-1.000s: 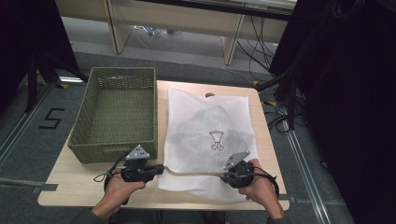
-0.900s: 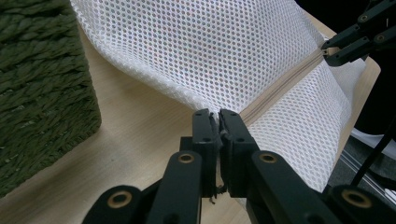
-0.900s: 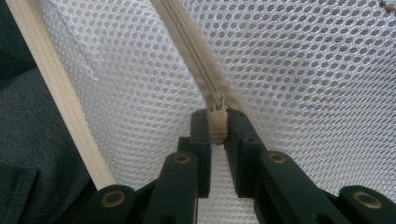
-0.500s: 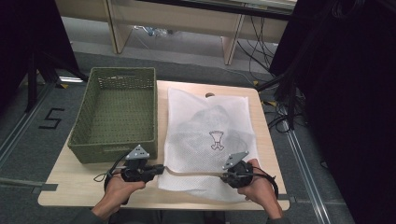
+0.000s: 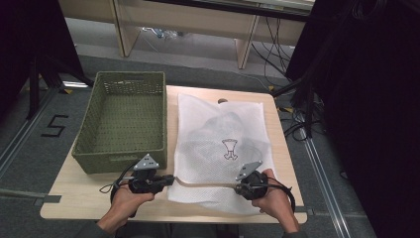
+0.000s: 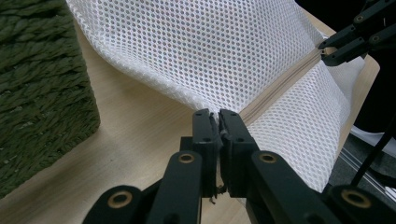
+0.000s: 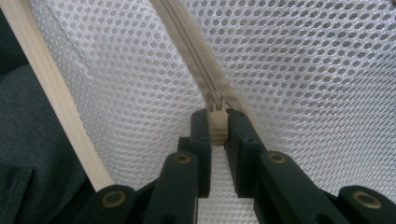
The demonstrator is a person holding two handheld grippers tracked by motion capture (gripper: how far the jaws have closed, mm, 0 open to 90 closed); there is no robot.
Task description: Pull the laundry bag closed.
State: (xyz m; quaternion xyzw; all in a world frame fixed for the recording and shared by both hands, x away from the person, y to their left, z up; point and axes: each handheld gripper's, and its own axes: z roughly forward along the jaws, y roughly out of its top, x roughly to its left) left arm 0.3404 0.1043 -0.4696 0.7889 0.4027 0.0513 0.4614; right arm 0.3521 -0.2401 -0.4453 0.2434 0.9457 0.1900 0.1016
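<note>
A white mesh laundry bag (image 5: 223, 144) with a small printed emblem lies flat on the wooden table (image 5: 84, 198). A beige zipper (image 5: 205, 184) runs along its near edge. My left gripper (image 5: 170, 179) is shut on the bag's near left corner (image 6: 205, 100), pinching the mesh. At the other end of the zipper my right gripper (image 5: 236, 186) is shut on the beige zipper pull (image 7: 217, 125), which sits between its jaws. In the left gripper view the right gripper (image 6: 327, 52) shows far off at the zipper's end.
A green woven basket (image 5: 121, 121) stands empty on the table's left half, just beyond my left gripper; its wall (image 6: 37, 88) shows in the left gripper view. The table's near edge (image 7: 56, 107) lies close by the right gripper. Cables and desk legs are on the floor behind.
</note>
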